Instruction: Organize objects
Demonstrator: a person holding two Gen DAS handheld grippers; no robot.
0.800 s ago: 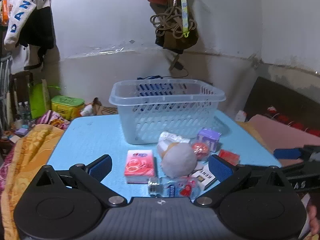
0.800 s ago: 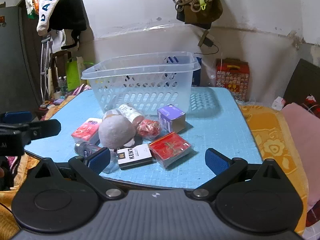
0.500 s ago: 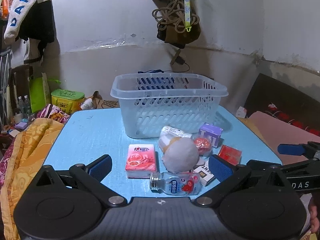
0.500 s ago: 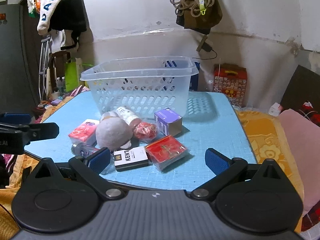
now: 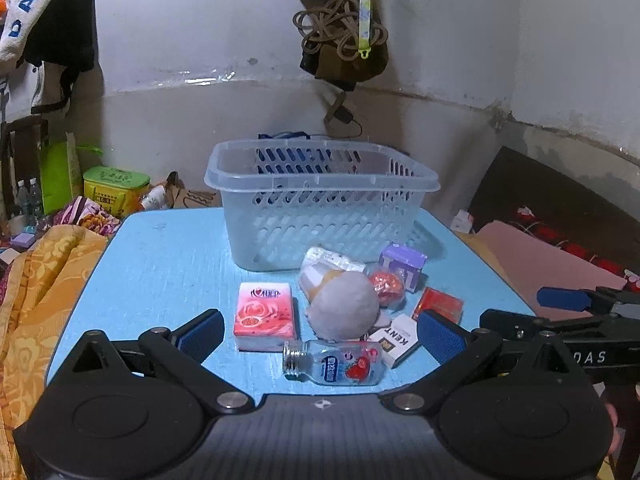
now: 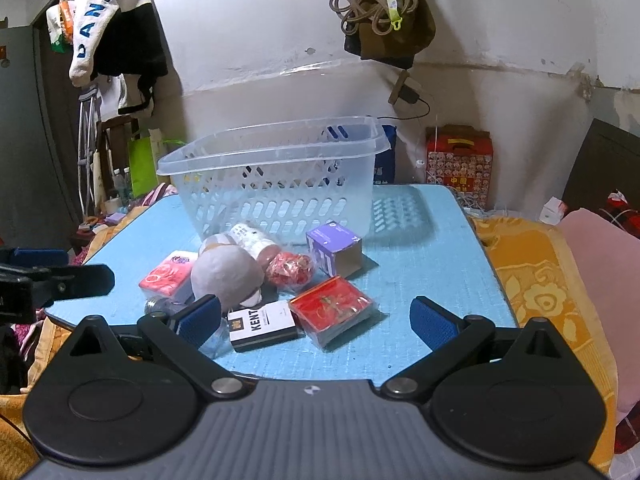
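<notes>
Both grippers spread empty, clutter beside seemingly empty basket (image 5: 320, 200), blue table (image 5: 168, 260)

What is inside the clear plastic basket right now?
The basket looks empty: nothing shows through its slotted walls or over its rim in either view. Its floor is only partly visible. All items lie on the blue table.
</notes>
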